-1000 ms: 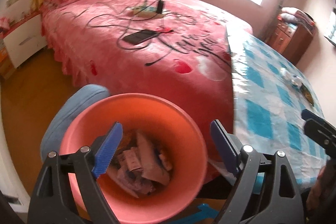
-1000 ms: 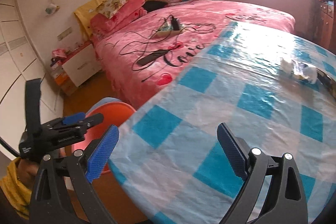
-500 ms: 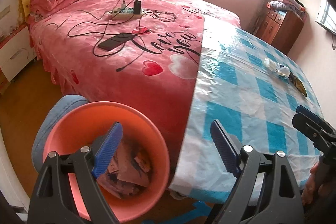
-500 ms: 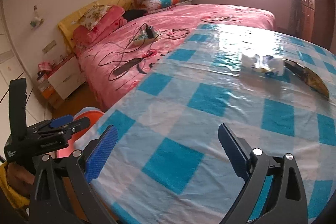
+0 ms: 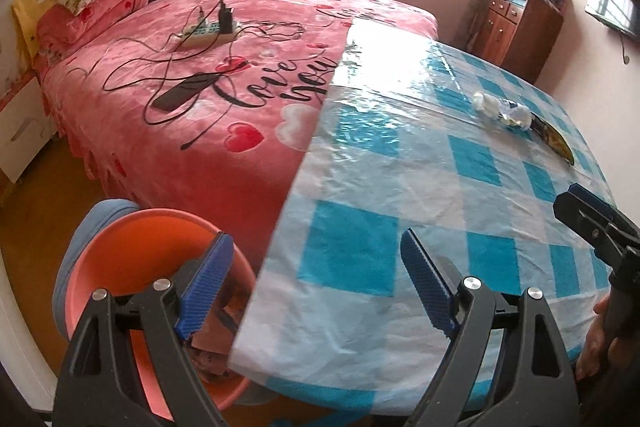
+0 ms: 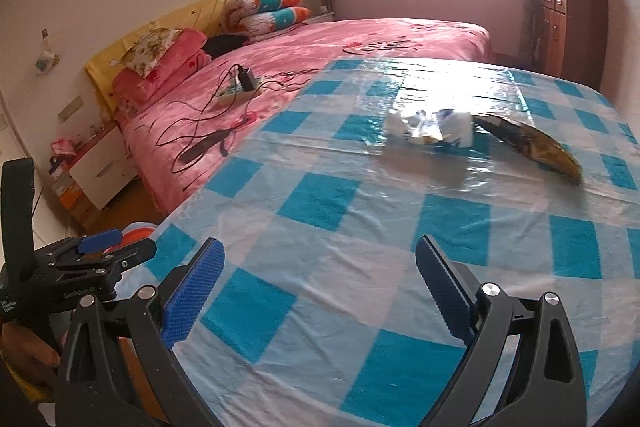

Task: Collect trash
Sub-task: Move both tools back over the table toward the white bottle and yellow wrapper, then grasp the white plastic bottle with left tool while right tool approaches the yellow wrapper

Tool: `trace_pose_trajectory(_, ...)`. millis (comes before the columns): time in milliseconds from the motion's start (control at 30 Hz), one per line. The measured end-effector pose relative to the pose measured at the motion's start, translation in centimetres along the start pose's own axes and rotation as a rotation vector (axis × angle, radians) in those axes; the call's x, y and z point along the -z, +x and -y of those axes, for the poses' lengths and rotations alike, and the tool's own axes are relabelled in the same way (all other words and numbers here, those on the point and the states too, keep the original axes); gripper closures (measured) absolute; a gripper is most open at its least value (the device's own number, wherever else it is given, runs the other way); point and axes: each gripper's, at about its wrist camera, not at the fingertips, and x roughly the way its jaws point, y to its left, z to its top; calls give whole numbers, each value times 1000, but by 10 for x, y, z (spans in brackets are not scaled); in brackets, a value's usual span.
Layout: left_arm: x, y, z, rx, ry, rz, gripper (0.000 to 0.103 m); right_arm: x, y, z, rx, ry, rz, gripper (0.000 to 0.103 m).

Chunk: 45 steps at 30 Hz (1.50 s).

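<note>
My left gripper (image 5: pixel 316 283) hangs released with nothing between its blue pads, straddling the near edge of the checked tablecloth (image 5: pixel 400 187); the orange trash bin (image 5: pixel 132 247) sits at lower left of that view, beside the table, with crumpled paper inside. My right gripper (image 6: pixel 320 283) is also spread wide and empty, low over the cloth at bottom centre. The trash I'm after — a crumpled white wrapper (image 6: pixel 428 129) with a blackened banana peel (image 6: pixel 532 147) just beside it — lies at centre right of the right view, well apart from both tools. A pink bed (image 5: pixel 200 67) carrying a power strip (image 5: pixel 208 33) fills the upper left.
</note>
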Motion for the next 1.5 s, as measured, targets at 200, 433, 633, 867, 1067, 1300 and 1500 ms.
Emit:
trace_pose_trajectory(200, -3, 2, 17, 2, 24, -4, 17, 1, -3, 15, 27, 12, 5, 8)
trace_pose_trajectory(433, -4, 4, 37, 13, 51, -10, 17, 1, -8, 34, 57, 36, 13, 8)
trace_pose_trajectory(633, -7, 8, 56, 30, 78, -23, 17, 2, -13, 50, 93, 47, 28, 8)
trace_pose_trajectory(867, -10, 12, 80, 43, 106, -33, 17, 2, -19, 73, 132, 76, 39, 8)
trace_pose_trajectory(1067, -13, 14, 102, 41, 146, -33, 17, 1, -24, 94, 121, 131, 33, 8)
trace_pose_trajectory(1300, -21, 17, 128, 67, 170, -45, 17, 0, -31, 115, 124, 168, 29, 8)
trace_pose_trajectory(1500, -39, 24, 155, 116, 152, -46, 17, -2, -35, 147, 80, 271, 18, 8)
